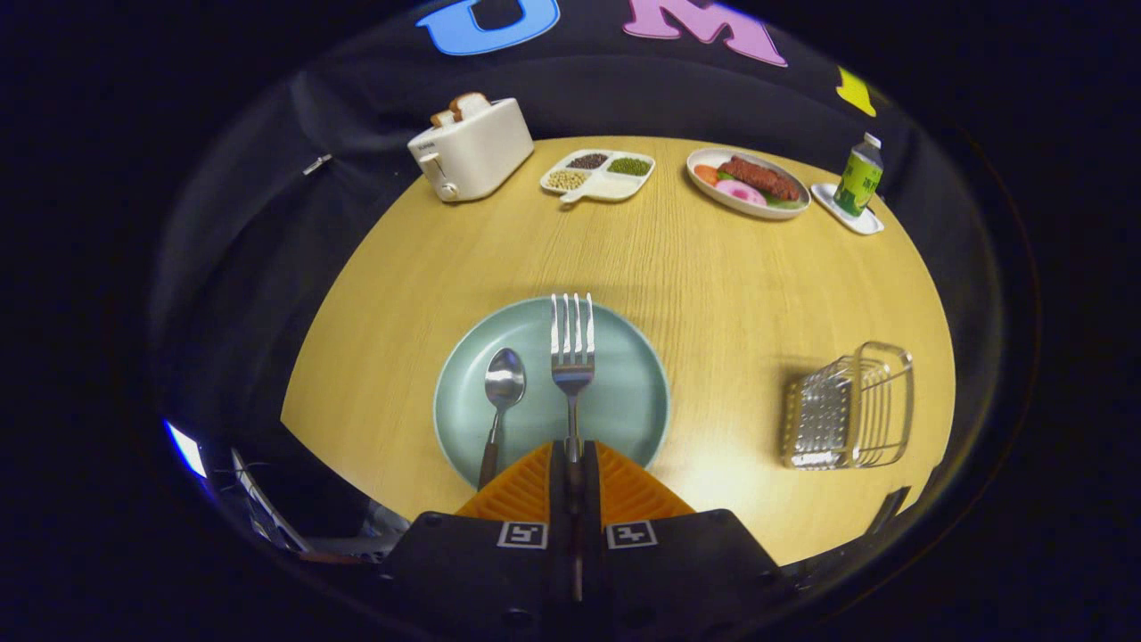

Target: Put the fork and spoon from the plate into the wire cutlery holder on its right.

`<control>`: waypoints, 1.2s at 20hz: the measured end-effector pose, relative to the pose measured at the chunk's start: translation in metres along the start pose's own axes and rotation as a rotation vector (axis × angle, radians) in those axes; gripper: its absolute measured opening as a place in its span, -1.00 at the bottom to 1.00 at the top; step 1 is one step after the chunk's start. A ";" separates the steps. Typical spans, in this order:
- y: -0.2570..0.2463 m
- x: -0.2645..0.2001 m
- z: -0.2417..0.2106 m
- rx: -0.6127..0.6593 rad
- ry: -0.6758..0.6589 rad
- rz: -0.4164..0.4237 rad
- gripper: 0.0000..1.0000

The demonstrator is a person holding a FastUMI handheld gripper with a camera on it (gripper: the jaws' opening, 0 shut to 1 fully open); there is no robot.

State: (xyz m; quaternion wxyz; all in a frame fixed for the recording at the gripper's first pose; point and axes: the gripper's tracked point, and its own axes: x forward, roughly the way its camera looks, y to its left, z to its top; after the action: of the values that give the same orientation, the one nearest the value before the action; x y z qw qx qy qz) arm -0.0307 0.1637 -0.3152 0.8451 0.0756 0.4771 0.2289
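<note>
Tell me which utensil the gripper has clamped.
The fork: the gripper is shut on its handle. The spoon lies free on the plate beside it.

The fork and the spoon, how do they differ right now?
The fork has its handle clamped between the tongs, which are shut on it; the spoon lies free on the plate, left of the tongs. The fork ends in tines, the spoon in a rounded bowl. The fork reaches farther across the plate than the spoon. Both are shiny metal.

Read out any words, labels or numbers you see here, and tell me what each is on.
None can be read.
Green bottle label: print too small.
White toaster front mark: blurred.
Tool, shut on the silver fork handle: two square coded markers, no words.
</note>
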 end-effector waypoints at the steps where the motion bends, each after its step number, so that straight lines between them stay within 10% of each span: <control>1: -0.017 -0.016 0.008 -0.033 -0.009 -0.017 -0.81; 8: -0.133 -0.094 0.019 -0.109 0.109 -0.093 -0.82; 24: -0.209 -0.075 -0.051 -0.221 0.731 -0.195 -0.81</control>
State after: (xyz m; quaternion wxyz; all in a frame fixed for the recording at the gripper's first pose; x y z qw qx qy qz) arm -0.0409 -0.0595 -0.3569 0.6402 -0.1481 0.7242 0.2092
